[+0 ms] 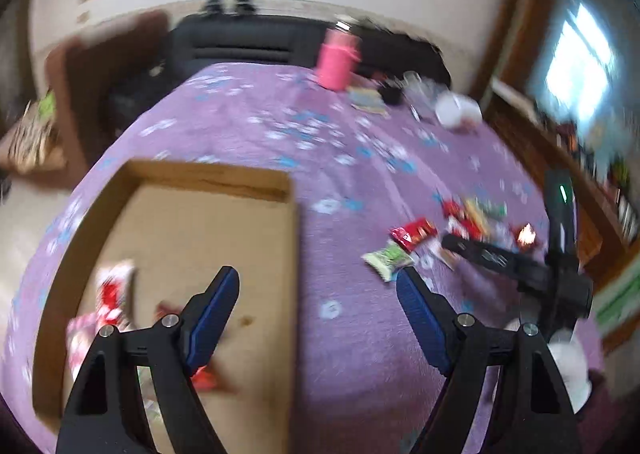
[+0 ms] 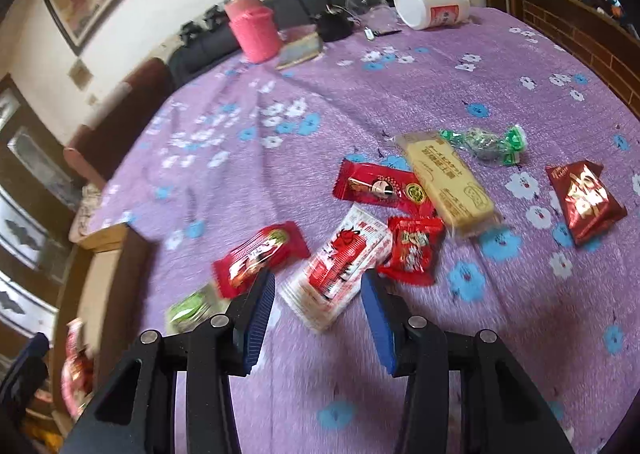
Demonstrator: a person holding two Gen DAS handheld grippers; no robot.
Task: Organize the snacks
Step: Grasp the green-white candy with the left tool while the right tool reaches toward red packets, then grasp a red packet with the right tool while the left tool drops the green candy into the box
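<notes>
The left gripper [image 1: 318, 286], black-armed with blue ribbed pads, stands with its jaws wide apart and nothing between them, over the right wall of a shallow brown cardboard box [image 1: 292, 238] on the purple flowered tablecloth [image 1: 248, 121]. Inside the box, toward 8 o'clock in the left wrist view, lie red-and-white snack packets [image 1: 106, 306], too blurred to count. At 3 o'clock the right-hand tool [image 1: 500, 260] reaches over the loose snacks.

The right gripper [image 2: 318, 294] hovers with its jaws parted and empty, a white-and-red flat sachet [image 2: 340, 266] lying on the cloth just beyond its tips. At 10 o'clock of the sachet sits a red wrapped bar [image 2: 260, 258]; at 2 o'clock a small red packet [image 2: 412, 250]. Farther, at 1 o'clock, a yellow biscuit pack [image 2: 448, 181] rests beside a long red wrapper [image 2: 380, 185], a green twisted candy [image 2: 484, 141] and a dark red foil pouch [image 2: 584, 197].
</notes>
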